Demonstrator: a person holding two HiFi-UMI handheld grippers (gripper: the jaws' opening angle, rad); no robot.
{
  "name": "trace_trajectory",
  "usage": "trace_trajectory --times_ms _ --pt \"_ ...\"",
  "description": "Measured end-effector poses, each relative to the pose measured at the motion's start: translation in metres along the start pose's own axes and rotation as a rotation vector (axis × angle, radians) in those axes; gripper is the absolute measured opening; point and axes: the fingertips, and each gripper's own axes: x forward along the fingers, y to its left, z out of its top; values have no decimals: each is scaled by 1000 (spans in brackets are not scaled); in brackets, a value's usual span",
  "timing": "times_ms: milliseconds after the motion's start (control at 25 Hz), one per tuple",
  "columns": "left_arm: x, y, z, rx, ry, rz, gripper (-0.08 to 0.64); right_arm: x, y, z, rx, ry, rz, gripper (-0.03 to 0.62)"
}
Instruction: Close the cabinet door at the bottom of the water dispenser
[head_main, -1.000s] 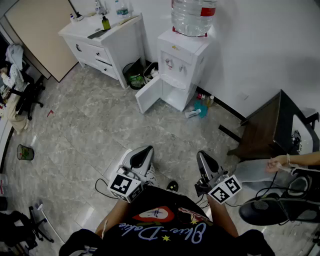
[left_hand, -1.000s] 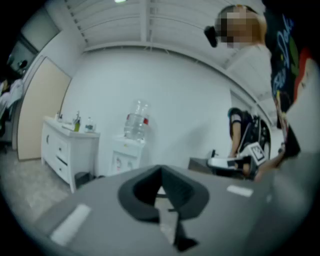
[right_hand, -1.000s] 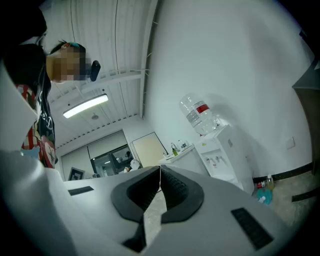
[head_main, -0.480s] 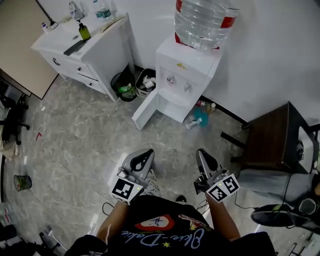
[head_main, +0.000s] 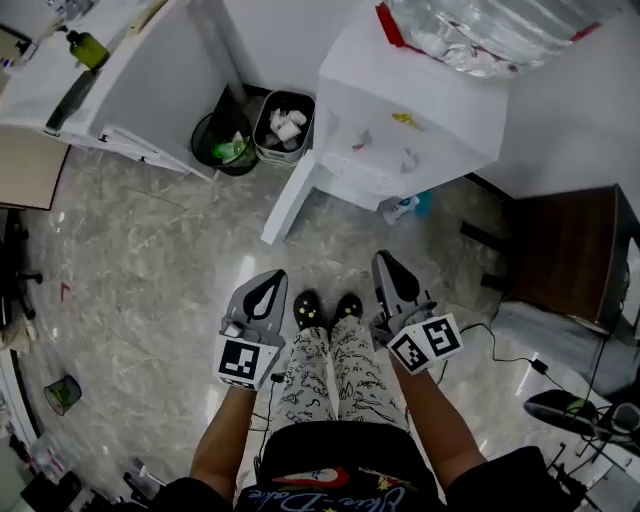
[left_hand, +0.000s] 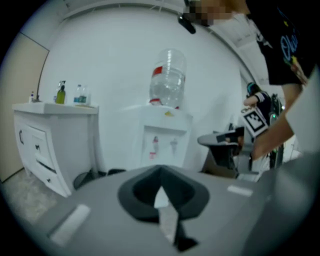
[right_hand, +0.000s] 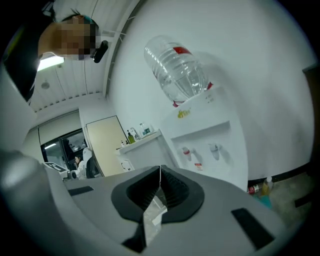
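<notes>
Where the head view begins at its 10 o'clock corner, a white drawer cabinet (head_main: 140, 90) stands against the wall. Just right of it sit two bins, a round black bin (head_main: 220, 148) and a dark square bin (head_main: 285, 125) holding white rubbish. Next comes the cabinet door (head_main: 290, 200). It is white and hangs open from the base of the water dispenser (head_main: 420, 120), its free edge pointing toward 7 o'clock over the grey marbled floor (head_main: 130, 280). The dispenser fills the view's 1 o'clock part, with its water bottle (head_main: 490, 30) on top, and a dark table (head_main: 565, 250) stands at 3 o'clock.

Lower down, the left gripper (head_main: 268, 285) has the open door at its 12 o'clock, near but apart from it — its jaws are pressed together on nothing. Past the person's shoes (head_main: 310, 310), the right gripper (head_main: 388, 270) has the door at its 10 o'clock, its jaws likewise closed tight and empty.
</notes>
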Motion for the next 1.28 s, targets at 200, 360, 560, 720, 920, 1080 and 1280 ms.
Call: trace_trajectory --times_ms 200,360,560,720,920,1080,1280 --pt "59 39 -84 -209 0 10 -3 50 -38 -83 18 109 14 17" --pt "92 83 -143 -113 42 47 -3 74 -63 -130 -82 199 7 17" --pt "105 149 -209 -17 179 141 -3 83 -72 -154 -50 194 18 17" --pt "115 168 -251 63 303 116 -3 83 -75 -167 9 171 3 17" --pt "130 167 -286 57 350 78 -3 82 -79 -192 42 204 13 17" --pt "142 154 -294 101 382 20 -5 76 -94 -192 28 185 -37 17" --pt "161 100 -300 116 396 -112 -5 66 -110 -182 35 157 -109 17"
